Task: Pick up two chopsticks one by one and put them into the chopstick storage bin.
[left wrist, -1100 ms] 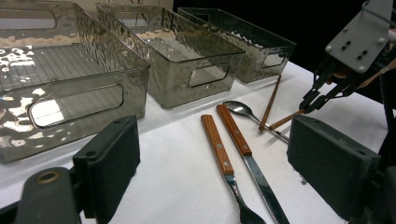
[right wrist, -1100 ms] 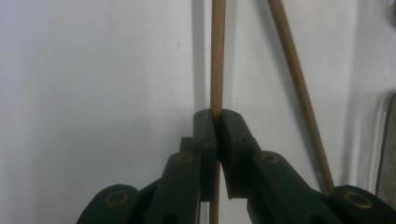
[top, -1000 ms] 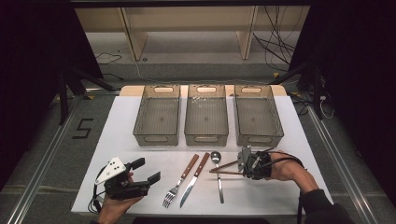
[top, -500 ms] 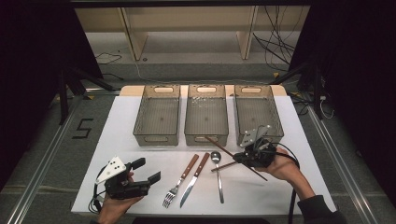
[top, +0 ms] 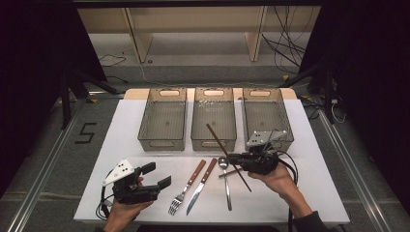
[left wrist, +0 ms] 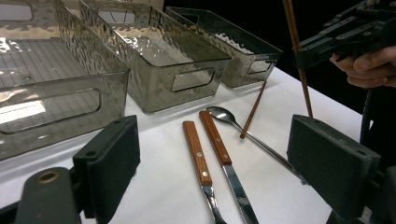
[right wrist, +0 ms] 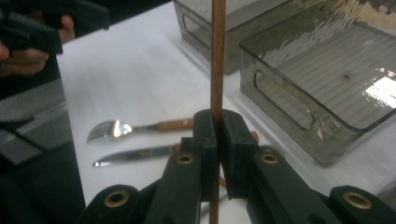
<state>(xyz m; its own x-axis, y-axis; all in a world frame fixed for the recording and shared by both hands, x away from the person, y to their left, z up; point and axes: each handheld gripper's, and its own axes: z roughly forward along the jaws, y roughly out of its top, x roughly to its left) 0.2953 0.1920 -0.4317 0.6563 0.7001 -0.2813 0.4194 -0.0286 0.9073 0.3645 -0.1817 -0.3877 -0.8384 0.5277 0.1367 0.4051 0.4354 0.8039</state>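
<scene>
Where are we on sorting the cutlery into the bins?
Nothing is binned yet: the three bins look empty. In hand: the right gripper is shut on one chopstick, lifted off the table. The left gripper is open and idle. Left on the table: fork, knife, spoon and second chopstick.

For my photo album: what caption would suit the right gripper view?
Right gripper clamped on an upright wooden chopstick, with fork, knife and smoky bins behind.

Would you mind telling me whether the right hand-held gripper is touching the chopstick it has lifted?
Touching. In the right gripper view, the right hand-held gripper has its jaws pressed against both sides of the chopstick, with no gap.
</scene>
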